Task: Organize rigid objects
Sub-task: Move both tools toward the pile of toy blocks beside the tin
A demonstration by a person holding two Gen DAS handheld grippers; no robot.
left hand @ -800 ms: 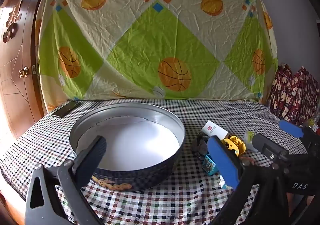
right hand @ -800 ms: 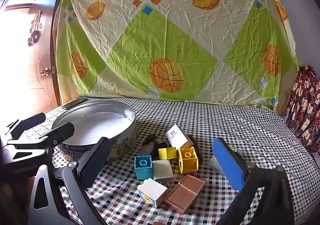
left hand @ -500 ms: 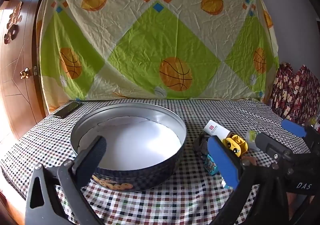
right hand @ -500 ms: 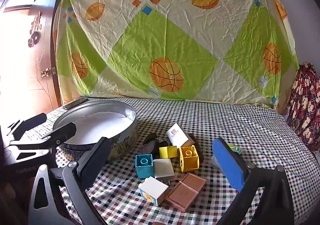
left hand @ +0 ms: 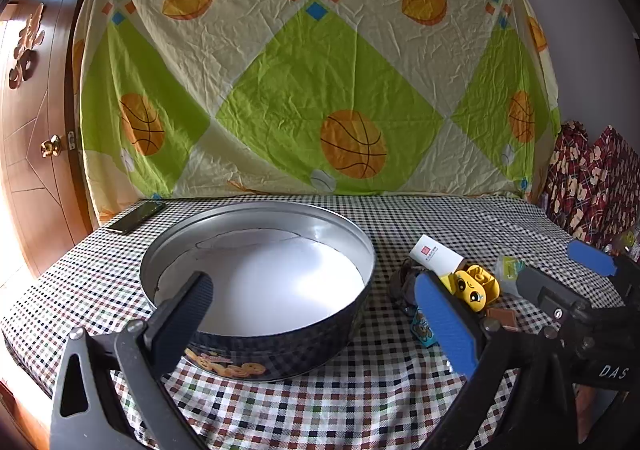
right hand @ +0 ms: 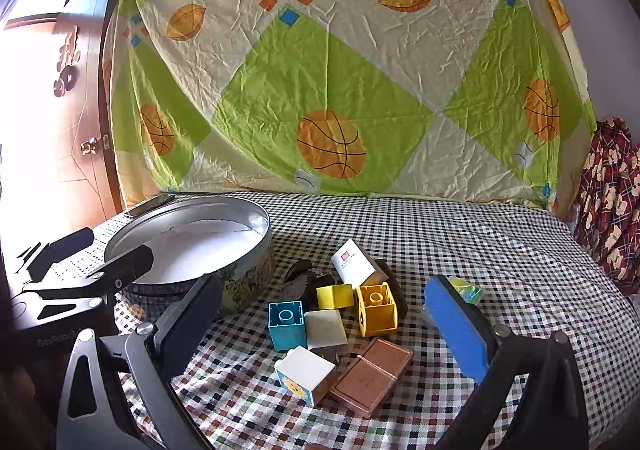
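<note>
A round metal tin (left hand: 256, 278) with a white paper lining stands open on the checked tablecloth; it also shows in the right wrist view (right hand: 188, 242). My left gripper (left hand: 316, 314) is open and empty, straddling the tin's near rim. My right gripper (right hand: 324, 326) is open and empty above a pile of small blocks: a teal block (right hand: 286, 324), a yellow block (right hand: 376, 308), a white block (right hand: 306, 374), a copper-brown flat box (right hand: 372, 374) and a white carton with a red logo (right hand: 354, 264). The pile lies right of the tin; the yellow block (left hand: 476, 288) shows in the left wrist view.
A dark phone (left hand: 134, 217) lies at the table's far left corner. A small green packet (right hand: 466, 288) sits right of the pile. A basketball-print sheet (left hand: 320, 89) hangs behind, a wooden door (left hand: 36, 129) stands at left, and red patterned cloth (right hand: 612, 201) at right.
Both views have shifted only slightly. The grippers stay open and nothing has been picked up or moved.
</note>
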